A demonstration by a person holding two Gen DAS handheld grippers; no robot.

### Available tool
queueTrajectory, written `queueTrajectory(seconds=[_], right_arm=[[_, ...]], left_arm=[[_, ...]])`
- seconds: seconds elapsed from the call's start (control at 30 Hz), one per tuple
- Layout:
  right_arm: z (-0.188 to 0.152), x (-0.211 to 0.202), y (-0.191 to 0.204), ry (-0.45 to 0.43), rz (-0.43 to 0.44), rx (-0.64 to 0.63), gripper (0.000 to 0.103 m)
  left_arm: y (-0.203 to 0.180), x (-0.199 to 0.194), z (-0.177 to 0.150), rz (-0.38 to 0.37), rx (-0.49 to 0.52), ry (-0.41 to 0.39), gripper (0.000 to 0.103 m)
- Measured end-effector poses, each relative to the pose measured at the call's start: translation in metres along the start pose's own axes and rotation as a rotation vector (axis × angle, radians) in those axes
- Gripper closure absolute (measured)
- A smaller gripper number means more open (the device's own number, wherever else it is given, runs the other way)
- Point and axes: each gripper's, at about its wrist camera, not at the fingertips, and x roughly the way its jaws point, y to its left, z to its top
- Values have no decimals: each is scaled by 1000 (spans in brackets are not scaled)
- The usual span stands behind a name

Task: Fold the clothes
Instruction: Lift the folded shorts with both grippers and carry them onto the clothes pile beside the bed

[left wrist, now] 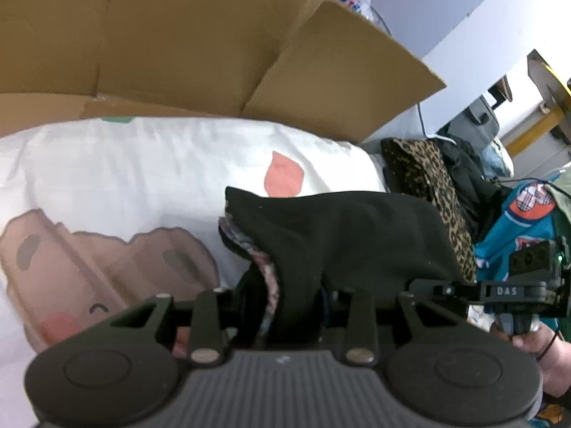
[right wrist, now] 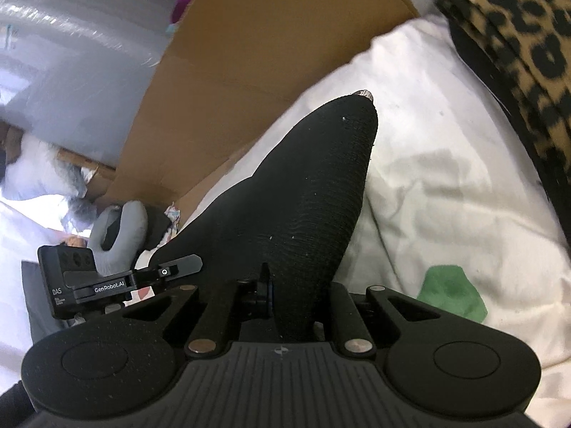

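Left gripper (left wrist: pixel 285 306): jaws closed on black knit garment with patterned lining (left wrist: pixel 332 235), cloth bunched between them, lining showing at the left edge. Right gripper (right wrist: pixel 285 303): jaws also clamped on the same black garment (right wrist: pixel 303 192), which stretches away in a ribbed cone over the white cartoon-print bedsheet (right wrist: pixel 446 178). Garment is held up between both grippers above the bed. Brown cardboard box (left wrist: pixel 200 35) behind it, folded leopard-print cloth (left wrist: pixel 431 192) just right, teal printed fabric (left wrist: pixel 514 228) beyond.

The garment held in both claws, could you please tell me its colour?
Black garment, with a patterned lining at its edge; the left wrist view shows it best.
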Motion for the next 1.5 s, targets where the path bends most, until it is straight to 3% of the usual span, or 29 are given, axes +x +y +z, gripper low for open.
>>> queueTrajectory(seconds=[0.27,0.67,1.07,1.5], right_arm=[[12,-20,24,-31,5,-78,95],[32,-58,49,-103,1,-155,95],[50,-137,55,-217,-13,-195,95],[62,-230,55,-352,-75,-231,95]], left_arm=[[-19,-26,-5,18,-5,-62,66],[-55,-39,5,-35,-41,-137,68],[-124,-51,20,-118,39,-202,69],[-204,-28,20,-248,78,-179,69]])
